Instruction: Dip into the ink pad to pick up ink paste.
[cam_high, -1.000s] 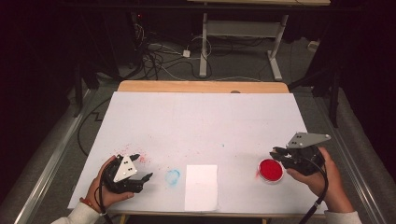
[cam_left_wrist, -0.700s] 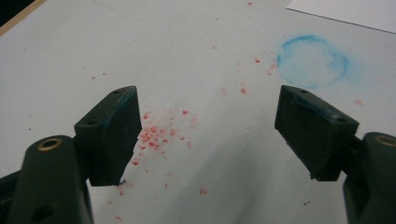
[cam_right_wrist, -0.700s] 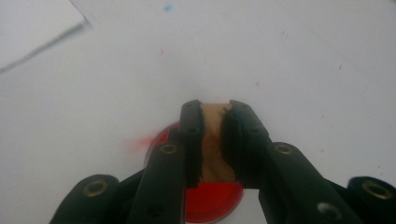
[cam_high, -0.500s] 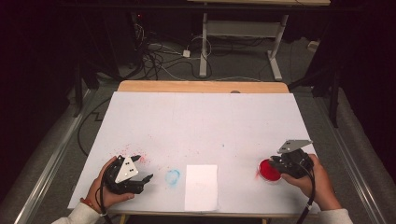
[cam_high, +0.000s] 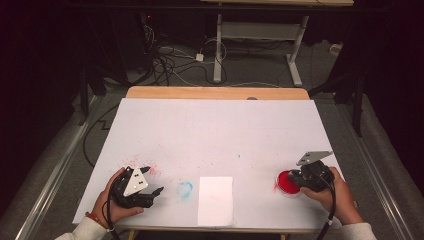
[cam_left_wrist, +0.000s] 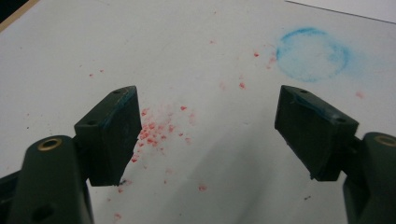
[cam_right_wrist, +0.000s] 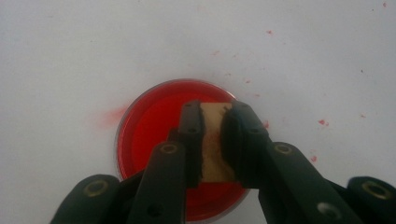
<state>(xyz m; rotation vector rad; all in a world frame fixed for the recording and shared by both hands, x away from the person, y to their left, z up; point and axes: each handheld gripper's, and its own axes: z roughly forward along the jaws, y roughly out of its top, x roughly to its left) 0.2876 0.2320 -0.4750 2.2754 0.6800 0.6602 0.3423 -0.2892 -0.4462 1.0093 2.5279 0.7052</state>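
The left gripper (cam_high: 156, 192) rests near the table's front left edge, jaws wide apart with nothing between them, over a scatter of red specks (cam_left_wrist: 154, 130) on the white table cover (cam_high: 215, 135). Just right of it is a faint blue ring stain (cam_high: 184, 189), then a blank white sheet of paper (cam_high: 215, 200). Toward the right edge sits a shallow round dish (cam_right_wrist: 154, 126) holding red paint. The right gripper (cam_right_wrist: 215, 122) is clamped on a small tan block (cam_right_wrist: 214, 140), holding it down in the dish.
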